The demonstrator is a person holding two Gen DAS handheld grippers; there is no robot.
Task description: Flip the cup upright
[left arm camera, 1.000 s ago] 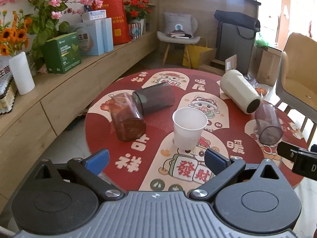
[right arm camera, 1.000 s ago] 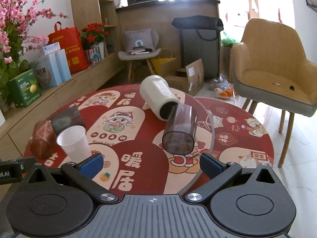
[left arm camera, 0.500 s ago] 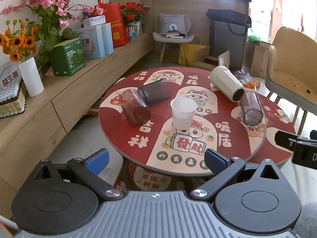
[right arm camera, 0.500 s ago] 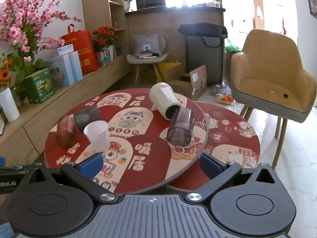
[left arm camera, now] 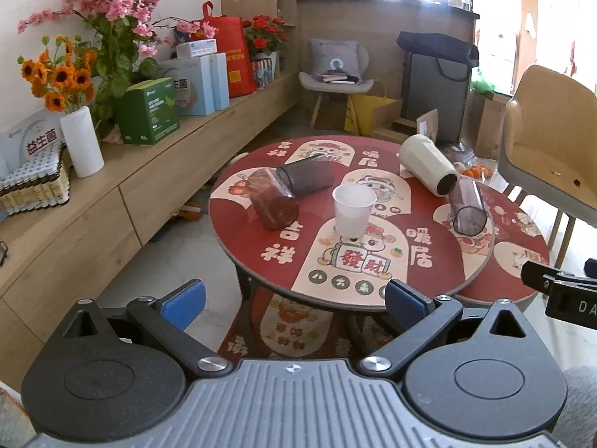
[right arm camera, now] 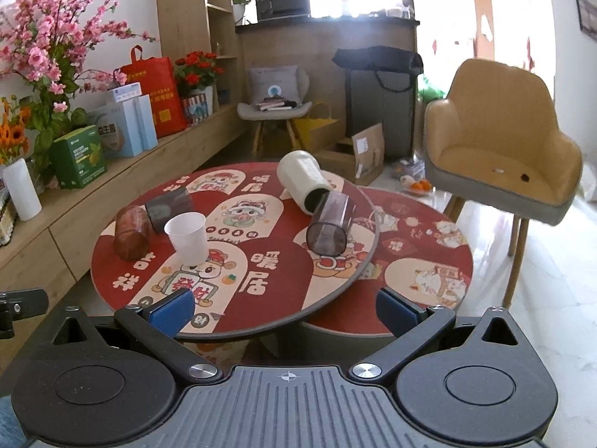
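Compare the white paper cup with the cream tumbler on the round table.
Pose: the white paper cup stands upright, mouth up; the cream tumbler lies on its side.
Shape: the white paper cup is short and tapers toward its base; the cream tumbler is a longer, straight cylinder.
Contact: the cream tumbler's mouth meets a clear grey cup; the white paper cup stands apart.
Both rest on the round table, ungripped.

Beyond your table stands a tan armchair [right arm camera: 500,142] at far right, and a grey chair [right arm camera: 274,106] with a cushion sits against the far counter. Along your left runs a wooden sideboard [left arm camera: 112,194] carrying a white vase [left arm camera: 82,142] of sunflowers, a green box [left arm camera: 147,112] (beside pale blue boxes [left arm camera: 203,84]) and a red bag [left arm camera: 227,61].
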